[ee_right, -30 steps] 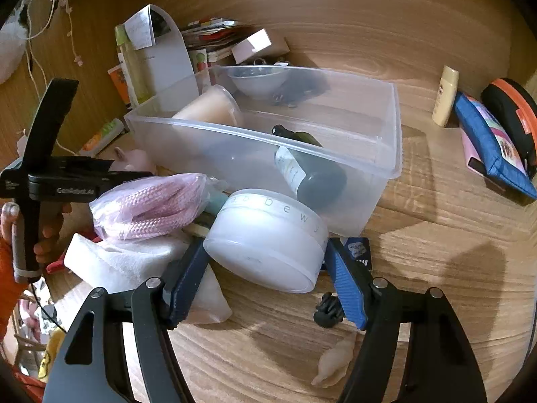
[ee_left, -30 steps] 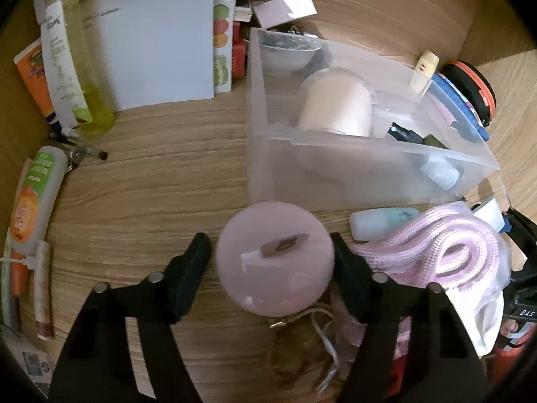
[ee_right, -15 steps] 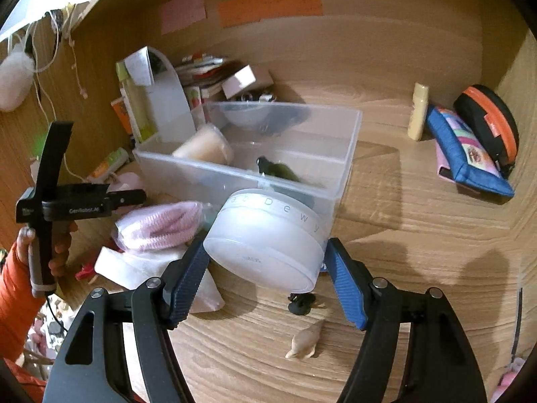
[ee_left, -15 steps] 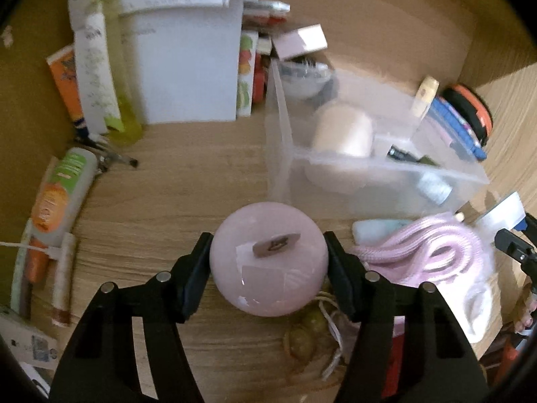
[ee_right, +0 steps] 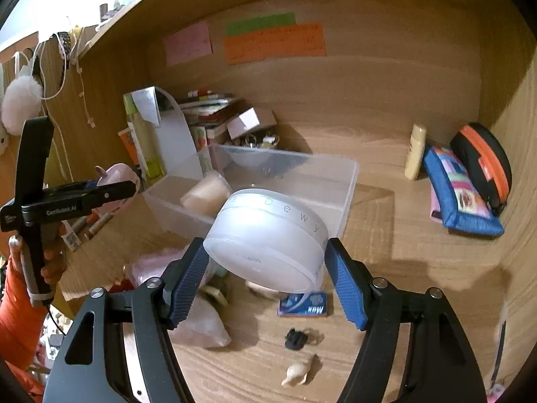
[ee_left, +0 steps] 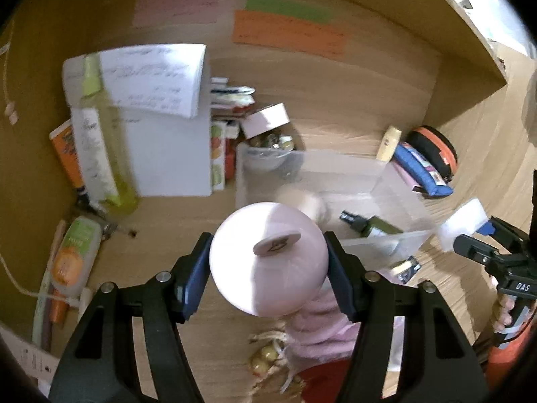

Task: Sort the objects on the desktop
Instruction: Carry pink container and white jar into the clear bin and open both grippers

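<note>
While both tools were loaded, notes went view by view:

left wrist view: left gripper (ee_left: pixel 268 262) had its jaws clenched on the pink round object (ee_left: pixel 268 258), held above the tabletop (ee_left: pixel 161 235), just in front of the clear bin (ee_left: pixel 396 201).
left wrist, bin contents: a green spray bottle (ee_left: pixel 372 226) and a beige cup (ee_left: pixel 302 201) lay inside.
left wrist, advice: carry level over the near wall, lower inside, then release; keep off the bottle.
left wrist, text: "DAS" on the other tool; notes on the wall too blurred to read.
right wrist view: right gripper (ee_right: pixel 265 265) had its jaws clamped on the white jar (ee_right: pixel 268 238), held tilted in the air near the bin's front wall (ee_right: pixel 349 194).
right wrist, advice: one drop at a time, so the tools don't collide over the bin.
right wrist, text: jar rim read "dewy"; the other tool read "GenRobot.AI".
</note>
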`<state>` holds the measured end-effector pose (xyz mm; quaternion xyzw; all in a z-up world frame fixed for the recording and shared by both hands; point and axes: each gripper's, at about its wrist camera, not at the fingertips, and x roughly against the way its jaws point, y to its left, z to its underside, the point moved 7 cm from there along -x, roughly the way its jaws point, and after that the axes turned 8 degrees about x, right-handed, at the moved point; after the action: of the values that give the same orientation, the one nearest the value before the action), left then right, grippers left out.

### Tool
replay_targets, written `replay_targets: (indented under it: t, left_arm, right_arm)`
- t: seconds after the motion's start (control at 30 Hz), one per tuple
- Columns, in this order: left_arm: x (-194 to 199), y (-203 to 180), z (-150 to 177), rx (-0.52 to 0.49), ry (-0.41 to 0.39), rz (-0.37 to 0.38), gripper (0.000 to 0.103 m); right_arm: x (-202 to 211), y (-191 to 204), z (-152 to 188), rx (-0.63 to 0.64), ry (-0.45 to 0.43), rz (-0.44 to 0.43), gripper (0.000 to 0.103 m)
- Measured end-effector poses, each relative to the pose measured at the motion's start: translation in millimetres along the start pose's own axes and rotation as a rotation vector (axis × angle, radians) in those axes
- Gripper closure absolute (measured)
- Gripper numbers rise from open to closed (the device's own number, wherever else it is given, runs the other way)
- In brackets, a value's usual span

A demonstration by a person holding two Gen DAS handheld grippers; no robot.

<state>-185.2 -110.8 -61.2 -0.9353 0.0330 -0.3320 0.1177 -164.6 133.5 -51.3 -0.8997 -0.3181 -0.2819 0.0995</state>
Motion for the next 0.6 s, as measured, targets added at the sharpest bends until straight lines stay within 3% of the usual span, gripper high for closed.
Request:
replay_targets:
  t: [0.27,0.6]
  left_arm:
    - [-23,-38,-17,-0.055,0.020,0.074,0.039]
    - [-64,-80,-11,-0.122,0.111,0.151,0.039]
  right_arm:
    - [-14,-6,-24,0.022,-0.017,0.008,0.035]
    - [-53,-23,-25,0.011,0.059,0.010,0.035]
